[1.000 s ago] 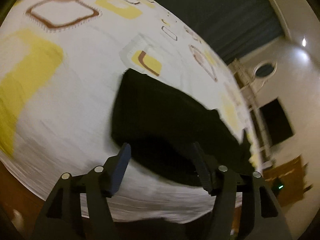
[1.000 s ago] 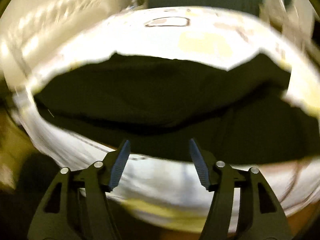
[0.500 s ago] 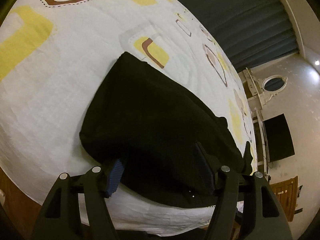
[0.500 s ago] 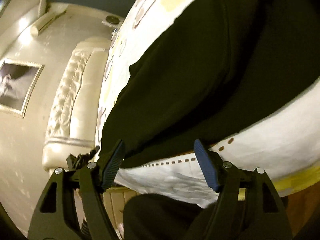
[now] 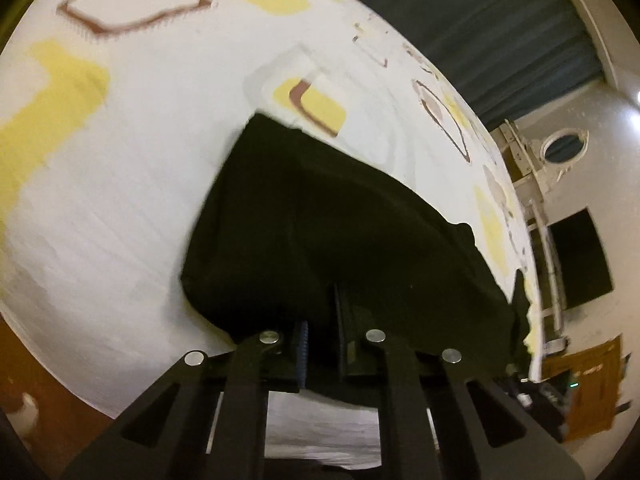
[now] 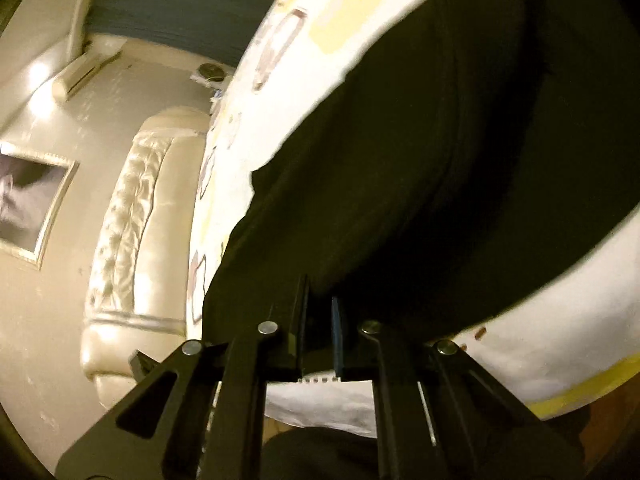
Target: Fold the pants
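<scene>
Black fabric pants, partly folded, flat on white bedsheet with yellow and brown squares. Left view: left gripper clamped on near hem. Right view: right gripper pinched on pants edge near mattress side, though dark cloth blurs exact bite. Grasp step done, seemingly; next, lifting both corners together and carrying over. No containers visible.

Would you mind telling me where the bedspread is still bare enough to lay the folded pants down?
The widest bare stretch of the bedspread lies left of the black pants, running up toward the brown-outlined square. Another patch lies beyond the pants, toward the dark curtain. The near edge is crowded: both the left gripper and right gripper pinch the pants there.
</scene>
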`<state>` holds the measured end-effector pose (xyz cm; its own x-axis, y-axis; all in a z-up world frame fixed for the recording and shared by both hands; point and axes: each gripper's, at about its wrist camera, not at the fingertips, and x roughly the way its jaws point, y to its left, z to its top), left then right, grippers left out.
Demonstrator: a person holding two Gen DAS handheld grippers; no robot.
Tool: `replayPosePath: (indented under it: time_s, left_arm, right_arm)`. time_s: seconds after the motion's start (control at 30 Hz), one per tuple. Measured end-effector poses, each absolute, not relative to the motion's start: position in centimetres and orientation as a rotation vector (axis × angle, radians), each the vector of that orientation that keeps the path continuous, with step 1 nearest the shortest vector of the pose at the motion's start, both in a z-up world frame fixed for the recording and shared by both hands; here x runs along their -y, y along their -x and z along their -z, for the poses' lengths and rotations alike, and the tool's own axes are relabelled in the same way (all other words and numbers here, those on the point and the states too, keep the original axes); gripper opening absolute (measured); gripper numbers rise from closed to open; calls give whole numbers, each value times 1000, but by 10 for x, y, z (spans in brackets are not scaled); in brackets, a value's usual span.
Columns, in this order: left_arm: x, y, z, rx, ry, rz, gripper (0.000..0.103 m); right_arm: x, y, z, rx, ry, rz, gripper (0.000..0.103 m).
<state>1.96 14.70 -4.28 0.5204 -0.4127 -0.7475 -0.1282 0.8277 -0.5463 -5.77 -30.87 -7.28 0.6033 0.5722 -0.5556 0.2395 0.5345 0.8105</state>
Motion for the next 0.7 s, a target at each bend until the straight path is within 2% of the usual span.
replayPosePath:
  time_s: [0.13, 0.3, 0.43, 0.53, 0.6, 0.67, 0.7]
  left_arm:
    - [-149, -12, 51, -1056, 593, 194, 11]
    - [-156, -13, 75, -1098, 637, 182, 11]
    - [-158, -16, 76, -1091, 643, 198, 11]
    - [-156, -12, 72, -1081, 616, 216, 12]
    - [-153, -7, 66, -1076, 577, 227, 15]
    - [-148, 0, 57, -1066, 513, 234, 22]
    - [-144, 3, 52, -1061, 478, 236, 24]
  right_arm:
    - [309, 75, 68, -949, -984, -247, 9]
    - [312, 83, 98, -1011, -995, -215, 8]
    - [308, 81, 100, -1008, -938, -216, 9]
    - [311, 81, 95, -1018, -973, -242, 18]
    - [319, 87, 87, -1021, -972, -256, 37]
    - [331, 93, 78, -1013, -962, -255, 48]
    - [342, 98, 72, -1004, -966, -254, 49]
